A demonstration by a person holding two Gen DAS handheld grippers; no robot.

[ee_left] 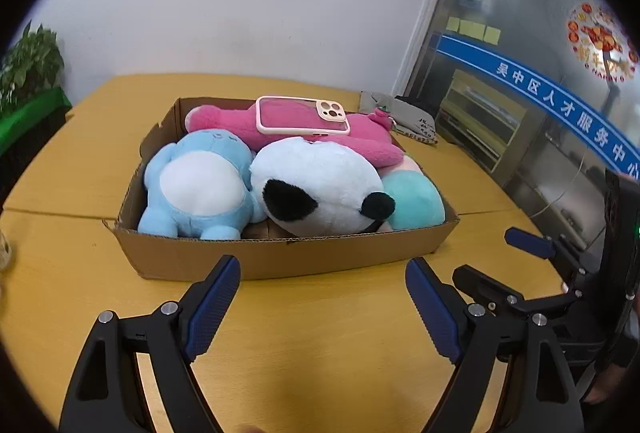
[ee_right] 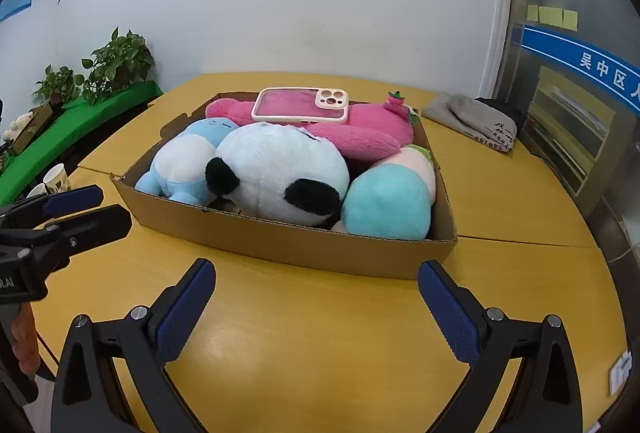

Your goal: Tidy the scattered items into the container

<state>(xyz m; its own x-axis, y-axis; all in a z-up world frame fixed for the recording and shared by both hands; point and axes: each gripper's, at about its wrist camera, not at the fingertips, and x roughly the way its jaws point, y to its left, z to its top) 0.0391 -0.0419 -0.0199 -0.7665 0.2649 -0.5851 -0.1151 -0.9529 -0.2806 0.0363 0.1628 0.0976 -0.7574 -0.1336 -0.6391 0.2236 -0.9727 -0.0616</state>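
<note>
A shallow cardboard box (ee_left: 280, 257) (ee_right: 304, 245) sits on the yellow table and holds several plush toys. A blue and white plush (ee_left: 200, 189) (ee_right: 180, 165) lies at its left, a white and black panda plush (ee_left: 320, 185) (ee_right: 280, 177) in the middle, a teal ball plush (ee_left: 416, 201) (ee_right: 388, 201) at the right, and a pink plush (ee_left: 360, 141) (ee_right: 368, 129) at the back. A pink phone case (ee_left: 300, 115) (ee_right: 300, 107) rests on the pink plush. My left gripper (ee_left: 322, 269) and my right gripper (ee_right: 316, 273) both hover open and empty over the table just before the box.
A grey folded cloth (ee_left: 404, 115) (ee_right: 472, 121) lies on the table behind the box at the right. Paper cups (ee_right: 56, 179) stand at the table's left edge. Potted plants (ee_right: 116, 63) on a green shelf line the left wall. A glass door (ee_right: 580, 93) is at the right.
</note>
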